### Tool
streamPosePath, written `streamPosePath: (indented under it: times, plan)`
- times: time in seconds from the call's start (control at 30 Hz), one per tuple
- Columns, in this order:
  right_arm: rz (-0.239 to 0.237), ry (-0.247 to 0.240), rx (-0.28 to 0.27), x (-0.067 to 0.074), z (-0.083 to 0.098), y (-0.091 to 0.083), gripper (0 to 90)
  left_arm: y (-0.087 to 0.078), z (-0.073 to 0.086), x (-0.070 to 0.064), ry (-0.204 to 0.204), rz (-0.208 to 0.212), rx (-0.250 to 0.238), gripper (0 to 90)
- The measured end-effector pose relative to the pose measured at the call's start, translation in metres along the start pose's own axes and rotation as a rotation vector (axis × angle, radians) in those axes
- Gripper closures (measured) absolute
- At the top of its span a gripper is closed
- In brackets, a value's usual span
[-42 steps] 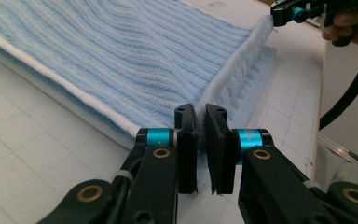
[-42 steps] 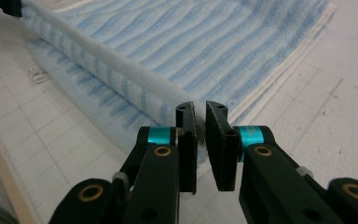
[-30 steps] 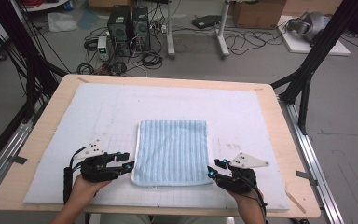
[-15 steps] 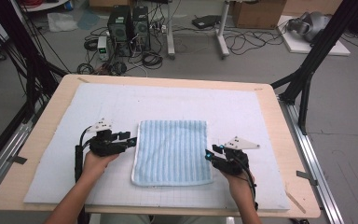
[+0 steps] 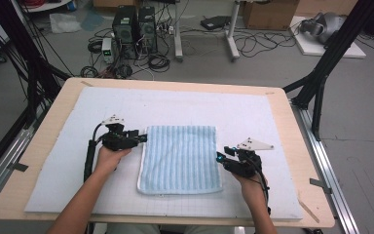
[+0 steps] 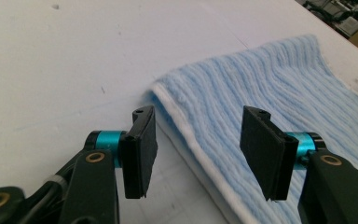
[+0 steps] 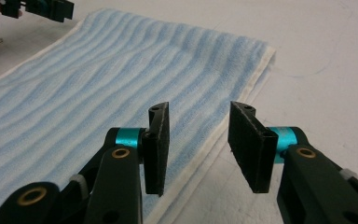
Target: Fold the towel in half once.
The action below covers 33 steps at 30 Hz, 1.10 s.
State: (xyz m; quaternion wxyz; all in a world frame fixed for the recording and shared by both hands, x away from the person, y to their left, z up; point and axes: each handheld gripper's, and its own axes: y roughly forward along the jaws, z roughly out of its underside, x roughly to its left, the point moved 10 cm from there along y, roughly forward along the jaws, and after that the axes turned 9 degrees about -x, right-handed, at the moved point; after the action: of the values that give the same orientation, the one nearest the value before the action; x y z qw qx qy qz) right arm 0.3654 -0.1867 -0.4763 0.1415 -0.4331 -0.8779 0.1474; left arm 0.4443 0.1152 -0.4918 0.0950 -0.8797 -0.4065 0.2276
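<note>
One blue striped towel [image 5: 180, 158] lies folded on one white mat [image 5: 68, 170], which covers one wooden desk [image 5: 297, 146]. Two grippers are at the towel's side edges: the left gripper [image 5: 141, 139] and the right gripper [image 5: 220, 158], each with two black jaws. Two hands hold them.

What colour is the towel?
The towel is light blue with pale stripes and a white edge, clearest in the right gripper view.

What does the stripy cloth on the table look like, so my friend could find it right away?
Look at the wooden table covered by a big white mat. In the middle of the mat lies a folded towel, flat between the two black grippers. It is the one soft thing there, pale blue with thin ribbed stripes and a white edge.
</note>
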Motion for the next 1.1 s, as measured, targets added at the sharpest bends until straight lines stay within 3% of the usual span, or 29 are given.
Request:
streamPosePath:
  times: [0.17,0.23,0.47,0.53,0.63,0.77,0.87,1.1]
  plan:
    - [-0.003,0.0,-0.008,-0.004,-0.002,0.0,57.6,0.01,-0.002,0.006,0.007,-0.031,0.02,46.9]
    - [-0.007,0.0,-0.012,-0.004,-0.004,0.001,57.3,0.013,-0.002,0.007,0.007,-0.027,0.028,51.4]
    - [-0.009,-0.012,0.0,0.0,-0.002,0.002,56.8,0.017,0.003,0.002,0.076,-0.003,0.054,79.0]
    - [-0.009,-0.005,0.0,0.0,-0.002,0.001,56.8,0.017,0.001,0.001,0.079,-0.011,0.049,84.5]
    - [-0.006,-0.001,-0.004,-0.002,-0.002,0.001,56.6,0.018,-0.002,-0.001,0.099,0.003,0.032,86.5]
    - [-0.007,-0.005,-0.007,-0.003,-0.002,0.002,56.4,0.02,-0.009,0.001,0.07,0.003,-0.011,87.0]
    - [-0.009,-0.001,-0.001,-0.001,-0.002,0.004,56.4,0.023,-0.009,0.009,0.046,-0.029,-0.028,87.0]
    - [-0.004,0.008,0.009,-0.001,0.001,0.008,56.5,0.03,-0.007,0.013,0.042,-0.059,-0.02,85.0]
